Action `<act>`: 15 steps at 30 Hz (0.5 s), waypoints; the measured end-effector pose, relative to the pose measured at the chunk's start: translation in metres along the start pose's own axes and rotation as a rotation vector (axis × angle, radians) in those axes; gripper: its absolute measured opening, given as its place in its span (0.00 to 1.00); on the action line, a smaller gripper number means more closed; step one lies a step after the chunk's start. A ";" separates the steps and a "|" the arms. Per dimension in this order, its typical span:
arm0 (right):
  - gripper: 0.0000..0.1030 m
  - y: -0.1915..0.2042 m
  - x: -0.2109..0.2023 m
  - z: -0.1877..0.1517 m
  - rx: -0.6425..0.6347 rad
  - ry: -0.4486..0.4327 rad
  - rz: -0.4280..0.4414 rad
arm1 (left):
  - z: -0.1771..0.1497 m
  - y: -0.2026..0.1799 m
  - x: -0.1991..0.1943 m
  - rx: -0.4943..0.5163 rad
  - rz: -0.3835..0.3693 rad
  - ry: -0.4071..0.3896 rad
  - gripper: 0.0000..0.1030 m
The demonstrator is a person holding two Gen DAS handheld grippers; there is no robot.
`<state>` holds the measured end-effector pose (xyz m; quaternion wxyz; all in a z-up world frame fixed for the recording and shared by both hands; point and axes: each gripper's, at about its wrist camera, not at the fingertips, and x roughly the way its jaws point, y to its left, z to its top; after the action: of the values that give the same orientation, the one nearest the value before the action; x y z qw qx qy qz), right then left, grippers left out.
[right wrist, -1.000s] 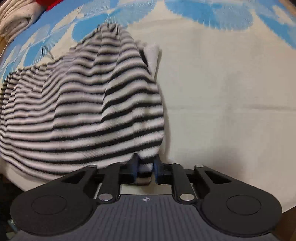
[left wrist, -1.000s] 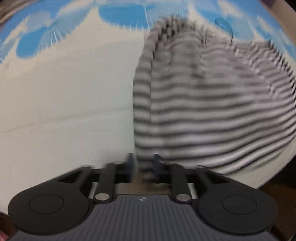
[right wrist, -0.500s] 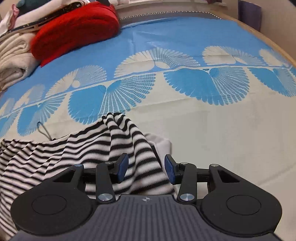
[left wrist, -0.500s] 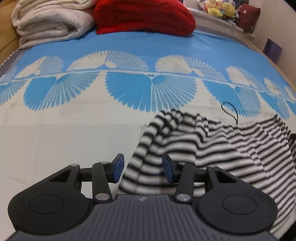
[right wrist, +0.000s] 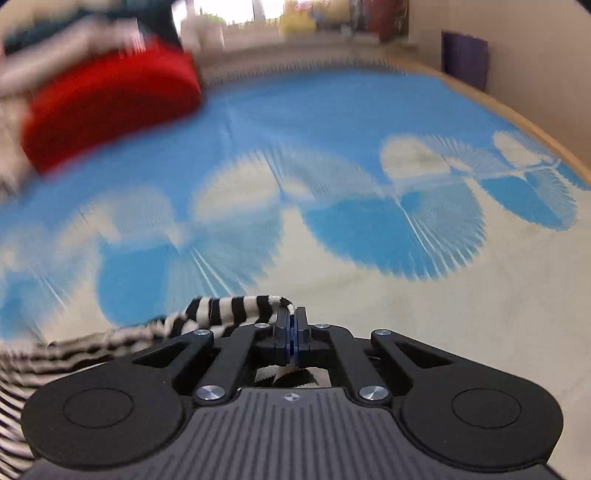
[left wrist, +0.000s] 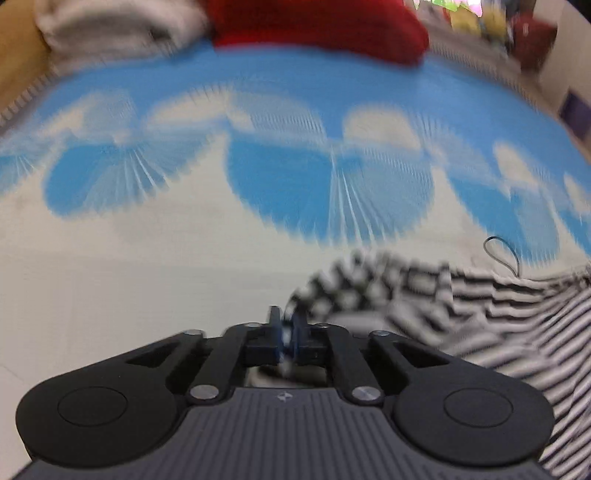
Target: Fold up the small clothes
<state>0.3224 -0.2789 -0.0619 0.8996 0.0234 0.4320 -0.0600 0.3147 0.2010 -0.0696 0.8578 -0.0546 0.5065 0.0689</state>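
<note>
A black-and-white striped garment [left wrist: 480, 314] lies on the blue-and-cream bedspread [left wrist: 147, 277]. In the left wrist view it spreads to the right of my left gripper [left wrist: 287, 328], whose jaws are shut on its near edge. In the right wrist view the striped garment [right wrist: 229, 310] trails off to the left, and my right gripper [right wrist: 292, 332] is shut on its corner, with striped cloth showing behind the pads. Both views are motion-blurred.
A red folded blanket [left wrist: 317, 26] and cream folded blankets [left wrist: 110, 26] lie at the far end of the bed. The red blanket [right wrist: 110, 96] also shows at the far left in the right wrist view. A wooden bed edge [right wrist: 517, 110] runs along the right.
Half a second ago both grippers stood open over the striped cloth. Both have now closed on its edge, and both views are moving.
</note>
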 end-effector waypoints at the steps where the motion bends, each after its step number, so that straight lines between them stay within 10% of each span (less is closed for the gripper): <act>1: 0.07 0.002 0.009 -0.004 -0.012 0.051 -0.033 | 0.000 -0.002 -0.003 0.010 0.029 0.007 0.26; 6: 0.37 -0.006 -0.003 -0.005 0.064 0.075 -0.028 | 0.000 0.008 -0.053 -0.013 -0.049 -0.130 0.46; 10: 0.40 -0.004 -0.050 -0.008 -0.017 -0.061 0.061 | -0.011 0.006 -0.076 0.014 -0.180 -0.119 0.45; 15: 0.42 0.003 -0.085 -0.031 -0.131 -0.005 0.313 | -0.037 -0.031 -0.088 0.227 -0.354 -0.056 0.44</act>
<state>0.2461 -0.2658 -0.0147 0.8987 0.0314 0.4236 0.1093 0.2461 0.1588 -0.0095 0.8707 -0.0437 0.4697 -0.1389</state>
